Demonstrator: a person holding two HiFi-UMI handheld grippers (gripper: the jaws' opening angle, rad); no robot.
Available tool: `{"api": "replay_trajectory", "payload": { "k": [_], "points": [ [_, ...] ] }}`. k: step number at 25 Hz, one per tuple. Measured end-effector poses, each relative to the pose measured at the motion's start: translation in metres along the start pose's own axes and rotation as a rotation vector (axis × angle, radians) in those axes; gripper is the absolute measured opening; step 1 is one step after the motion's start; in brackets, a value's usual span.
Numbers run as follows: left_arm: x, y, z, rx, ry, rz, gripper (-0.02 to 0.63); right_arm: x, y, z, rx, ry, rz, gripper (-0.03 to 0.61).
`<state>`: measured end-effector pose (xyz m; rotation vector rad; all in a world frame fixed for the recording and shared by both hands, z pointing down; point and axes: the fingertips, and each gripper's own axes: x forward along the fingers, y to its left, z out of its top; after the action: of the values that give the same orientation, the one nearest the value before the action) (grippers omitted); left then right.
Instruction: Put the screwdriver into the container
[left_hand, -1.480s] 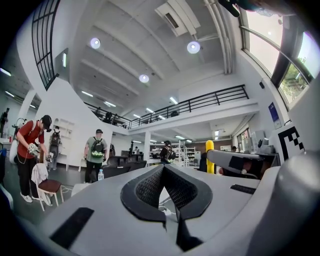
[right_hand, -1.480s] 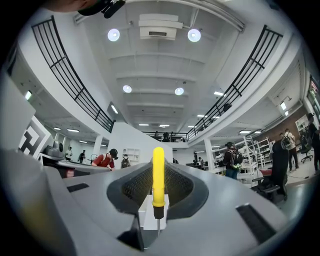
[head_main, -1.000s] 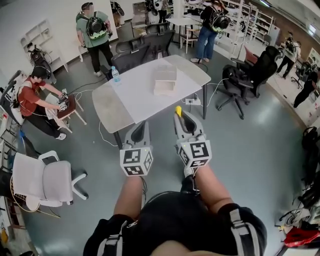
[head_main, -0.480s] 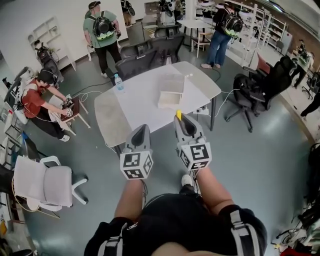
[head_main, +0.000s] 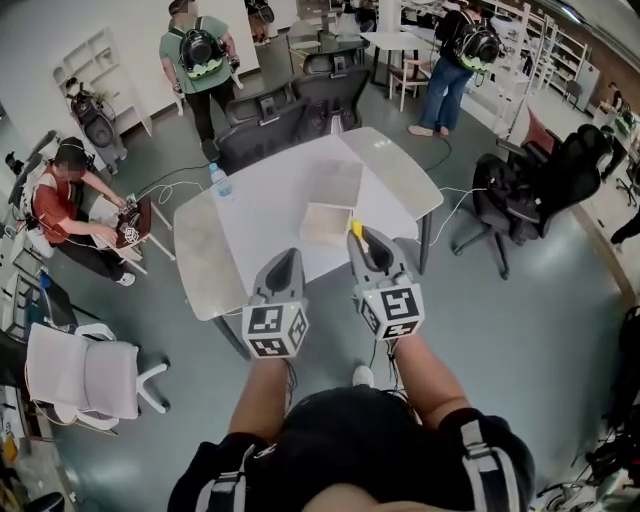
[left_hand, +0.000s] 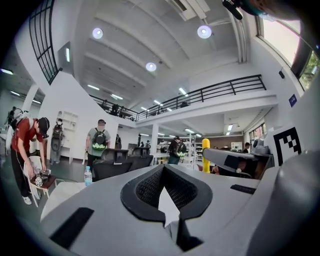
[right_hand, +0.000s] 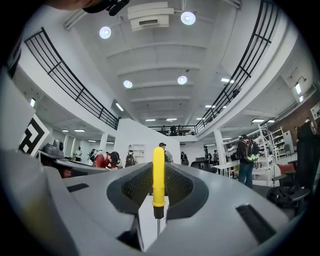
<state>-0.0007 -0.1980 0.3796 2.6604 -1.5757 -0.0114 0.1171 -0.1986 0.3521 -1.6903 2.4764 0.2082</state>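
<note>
Two grippers are held out side by side in front of the person. The left gripper (head_main: 283, 260) has its jaws together with nothing between them. The right gripper (head_main: 367, 243) is closed to a narrow gap on the thin metal shaft of the screwdriver (right_hand: 158, 172), whose yellow handle sticks out past the jaw tips. Just beyond the tips is the near edge of the pale table (head_main: 260, 215). On it, a little ahead of the right gripper, sits the white box-like container (head_main: 328, 222), and a water bottle (head_main: 214, 180) stands near the table's far left corner. Black office chairs (head_main: 290, 110) wait behind.

This looks like the carry stage, with the screwdriver gripped but not yet over the box. Next, the right gripper should reach over the container's opening, lower, and part its jaws.
</note>
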Motion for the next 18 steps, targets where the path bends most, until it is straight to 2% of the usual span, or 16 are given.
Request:
{"api": "replay_trajectory", "payload": {
  "k": [8,18],
  "points": [
    [0.082,-0.018,0.005,0.016,0.0,0.041,0.011,0.046,-0.064,-0.015,0.009,0.017,0.065,0.066],
    [0.13,0.01,-0.012,0.002,0.038,0.106,0.011,0.088,-0.098,-0.039,0.048,0.03,0.088,0.066]
  ]
}}
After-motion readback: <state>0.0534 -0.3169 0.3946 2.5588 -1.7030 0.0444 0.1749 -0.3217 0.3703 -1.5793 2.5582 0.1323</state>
